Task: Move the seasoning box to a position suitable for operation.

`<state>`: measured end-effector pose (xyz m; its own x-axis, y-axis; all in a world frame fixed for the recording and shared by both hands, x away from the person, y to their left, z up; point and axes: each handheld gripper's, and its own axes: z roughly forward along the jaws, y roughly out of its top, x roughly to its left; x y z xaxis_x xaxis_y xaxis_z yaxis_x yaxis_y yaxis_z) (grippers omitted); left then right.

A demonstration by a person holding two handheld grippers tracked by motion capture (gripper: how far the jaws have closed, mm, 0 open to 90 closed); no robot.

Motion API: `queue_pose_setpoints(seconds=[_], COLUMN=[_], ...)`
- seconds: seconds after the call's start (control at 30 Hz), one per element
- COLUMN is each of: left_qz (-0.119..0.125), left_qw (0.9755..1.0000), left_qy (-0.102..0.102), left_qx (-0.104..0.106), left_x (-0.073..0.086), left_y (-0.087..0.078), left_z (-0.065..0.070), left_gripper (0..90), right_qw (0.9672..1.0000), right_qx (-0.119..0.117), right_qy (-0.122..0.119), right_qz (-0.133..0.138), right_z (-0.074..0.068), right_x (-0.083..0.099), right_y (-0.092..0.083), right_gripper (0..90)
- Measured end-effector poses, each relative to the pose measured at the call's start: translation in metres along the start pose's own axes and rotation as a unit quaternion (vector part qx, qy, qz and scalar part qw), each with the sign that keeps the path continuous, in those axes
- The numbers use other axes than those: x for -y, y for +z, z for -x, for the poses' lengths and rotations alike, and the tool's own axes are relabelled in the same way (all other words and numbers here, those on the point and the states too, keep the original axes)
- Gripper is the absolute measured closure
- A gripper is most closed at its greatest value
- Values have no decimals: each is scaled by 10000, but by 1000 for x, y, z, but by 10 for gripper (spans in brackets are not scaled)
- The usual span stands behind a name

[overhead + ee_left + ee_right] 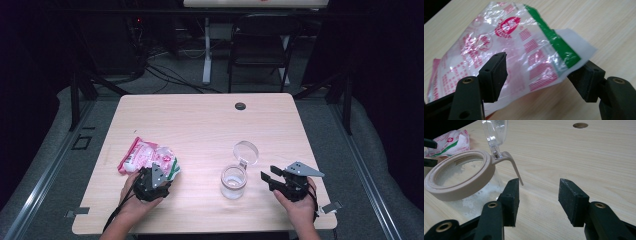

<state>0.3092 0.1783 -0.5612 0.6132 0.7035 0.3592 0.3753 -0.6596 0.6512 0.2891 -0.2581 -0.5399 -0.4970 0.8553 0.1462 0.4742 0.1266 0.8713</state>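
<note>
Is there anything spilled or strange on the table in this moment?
Nothing looks spilled. The jar stands upright with its hinged lid open and white powder inside. The plastic bag lies crumpled at the left gripper, whose jaws are open around its edge. The right gripper is open, beside the jar.

— Where did your things lie on the table (200, 115)?
— The plastic bag (147, 157) lay at your left, the open jar (234, 181) at your right, its lid (245, 151) tipped up behind it, a grommet hole (240, 106) beyond.
</note>
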Motion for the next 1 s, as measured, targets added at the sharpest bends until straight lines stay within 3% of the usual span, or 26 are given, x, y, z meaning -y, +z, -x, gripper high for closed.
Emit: queue_pose_setpoints(seconds=[0.07, 0.27, 0.53, 0.73, 1.0], left_qz=[16, -15, -43, 26, -53], left_qw=[10000, 9995, 9991, 9993, 9996], left_qy=[-20, 206, 30, -296, -283], left_qx=[-43, -229, -429, -221, 21], left_x=[1, 3, 6, 9, 10], left_y=[2, 6, 18, 19, 20], left_z=[-1, 0, -5, -13, -15], left_gripper=[333, 332, 372, 511, 665], right_qw=[10000, 10000, 10000, 10000, 10000], right_qx=[4, 0, 6, 9, -1], right_qy=[-3, 7, -3, 6, 16], right_qz=[-7, 16, 8, 16, 23], right_z=[0, 0, 0, 1, 1], right_x=[0, 0, 0, 0, 1], right_y=[0, 0, 1, 1, 1], right_gripper=[511, 511, 510, 510, 509])
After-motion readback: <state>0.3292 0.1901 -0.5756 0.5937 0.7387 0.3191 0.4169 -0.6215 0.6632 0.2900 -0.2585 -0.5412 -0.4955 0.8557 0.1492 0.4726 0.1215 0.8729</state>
